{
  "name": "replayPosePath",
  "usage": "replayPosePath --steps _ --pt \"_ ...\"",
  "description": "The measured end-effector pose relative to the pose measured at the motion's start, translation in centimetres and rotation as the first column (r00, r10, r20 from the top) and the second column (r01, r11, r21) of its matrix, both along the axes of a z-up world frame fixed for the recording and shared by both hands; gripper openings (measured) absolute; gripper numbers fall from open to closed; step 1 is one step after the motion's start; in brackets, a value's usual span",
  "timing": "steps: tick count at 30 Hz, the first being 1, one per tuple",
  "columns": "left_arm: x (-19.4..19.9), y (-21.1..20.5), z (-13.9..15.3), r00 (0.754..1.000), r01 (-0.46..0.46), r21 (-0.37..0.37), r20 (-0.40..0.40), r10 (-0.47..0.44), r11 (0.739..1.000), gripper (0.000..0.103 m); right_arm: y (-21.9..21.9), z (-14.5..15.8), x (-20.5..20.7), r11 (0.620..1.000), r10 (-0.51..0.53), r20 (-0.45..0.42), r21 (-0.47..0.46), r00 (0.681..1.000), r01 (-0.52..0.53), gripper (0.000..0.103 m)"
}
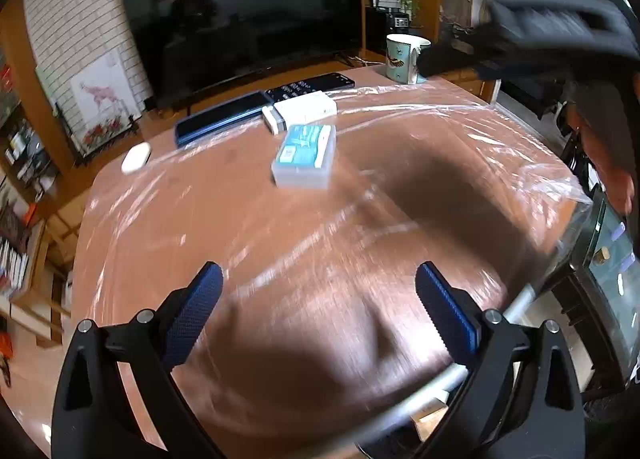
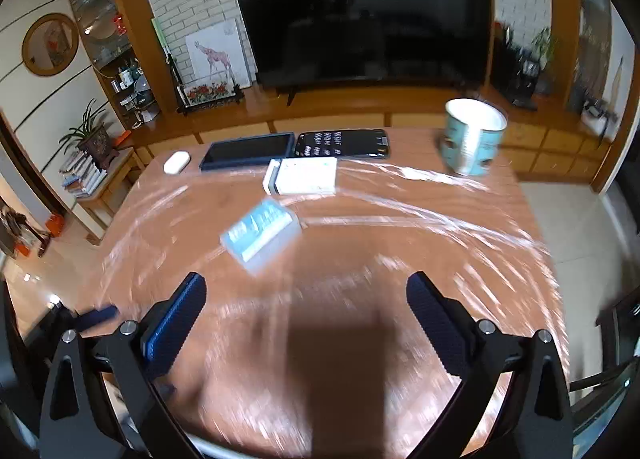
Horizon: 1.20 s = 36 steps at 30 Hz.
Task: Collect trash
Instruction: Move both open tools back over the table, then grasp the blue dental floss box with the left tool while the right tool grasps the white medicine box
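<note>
A small clear plastic box with a blue label lies on the brown table covered in clear film; it also shows in the right wrist view. My left gripper is open and empty, above the table's near part, short of the box. My right gripper is open and empty, just behind and right of the box. The right gripper's black body appears blurred at the upper right of the left wrist view. Both views are motion-blurred.
Behind the box lie a white carton, a dark tablet, a black remote or keypad and a white mouse-like case. A teal mug stands at the far right. A large TV stands beyond the table.
</note>
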State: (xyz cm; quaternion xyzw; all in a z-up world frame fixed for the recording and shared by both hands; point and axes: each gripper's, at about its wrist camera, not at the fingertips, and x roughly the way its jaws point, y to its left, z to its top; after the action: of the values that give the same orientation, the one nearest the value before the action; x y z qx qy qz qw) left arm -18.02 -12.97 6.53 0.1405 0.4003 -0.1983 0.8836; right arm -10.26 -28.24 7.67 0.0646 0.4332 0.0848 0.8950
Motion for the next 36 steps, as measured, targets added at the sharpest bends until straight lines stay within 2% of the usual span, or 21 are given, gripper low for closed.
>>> replayPosePath --steps 6,11,17,26,36 --pt "5.0 -1.6 -1.0 1.000 0.013 0.029 -0.001 -0.013 1.000 0.098 1.7 -2.2 7.8 1.000 -0.013 -0.094 -0.009 0.995 0.012 0.099" --pt "8.3 -2.6 -2.1 1.000 -0.003 0.058 -0.012 0.004 0.998 0.098 3.3 -4.7 12.2 0.999 0.017 -0.152 -0.040 0.988 -0.024 0.099" --pt "11.2 -3.4 -3.1 0.999 -0.011 0.056 -0.039 0.013 0.998 0.098 4.3 -7.0 17.0 0.998 0.047 -0.222 -0.037 0.974 -0.057 0.099" --pt "13.4 -3.6 -4.0 0.998 -0.020 0.061 -0.066 0.024 0.998 0.098 5.5 -8.4 20.1 0.995 0.057 -0.273 -0.062 0.960 -0.077 0.099" --pt "14.5 -4.1 -4.6 0.997 0.007 0.084 -0.074 0.000 0.996 0.098 6.0 -10.0 20.7 0.992 0.043 -0.320 -0.101 0.946 -0.080 0.099"
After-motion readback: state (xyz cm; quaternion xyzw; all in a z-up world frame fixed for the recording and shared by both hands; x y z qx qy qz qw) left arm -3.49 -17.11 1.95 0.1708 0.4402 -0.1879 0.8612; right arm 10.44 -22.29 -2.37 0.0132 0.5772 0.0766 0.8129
